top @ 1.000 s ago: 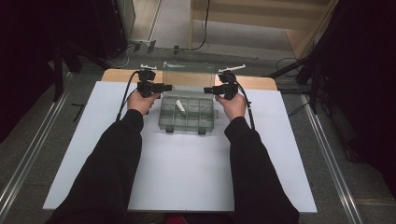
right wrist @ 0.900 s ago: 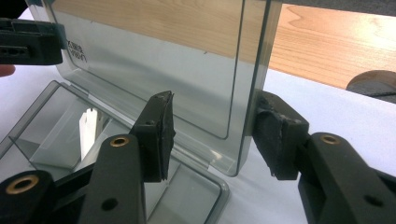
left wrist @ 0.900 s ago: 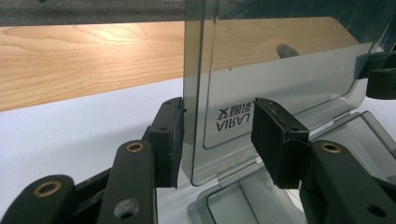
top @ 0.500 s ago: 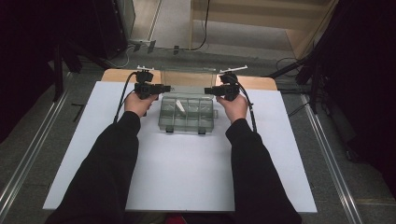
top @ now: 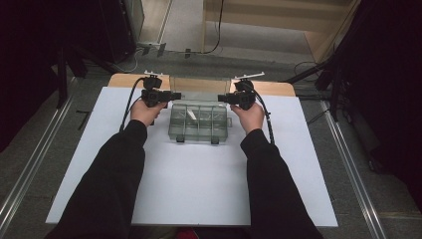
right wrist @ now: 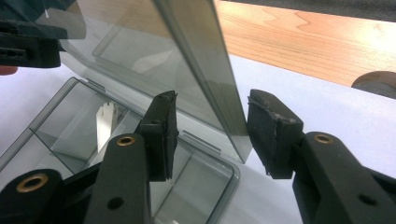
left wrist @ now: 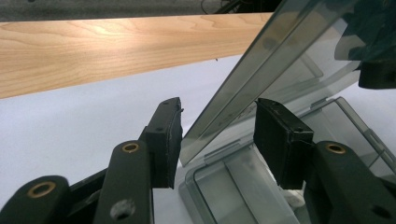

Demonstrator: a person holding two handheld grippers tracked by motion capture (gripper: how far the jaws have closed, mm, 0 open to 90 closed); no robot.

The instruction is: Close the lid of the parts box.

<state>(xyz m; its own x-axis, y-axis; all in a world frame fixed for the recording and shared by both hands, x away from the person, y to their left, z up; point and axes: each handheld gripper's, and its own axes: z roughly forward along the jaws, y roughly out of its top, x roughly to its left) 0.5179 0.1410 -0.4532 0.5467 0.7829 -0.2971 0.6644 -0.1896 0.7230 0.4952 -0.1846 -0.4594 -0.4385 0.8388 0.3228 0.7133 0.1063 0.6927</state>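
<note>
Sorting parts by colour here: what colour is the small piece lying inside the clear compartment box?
White; the small piece shows best in the right gripper view.

Over the last second both grippers have drawn slightly away from the person, toward the wooden board point(top: 201, 83) behind the compartment box point(top: 198, 123). The left gripper point(left wrist: 217, 135) and right gripper point(right wrist: 210, 133) now straddle the 2 ends of the clear lid point(left wrist: 261, 79), jaws apart. That lid stands steeper than it did, tilted up over the box.

Raised lid point(top: 199, 97) blocks the box point(top: 199, 130) from behind.
</note>
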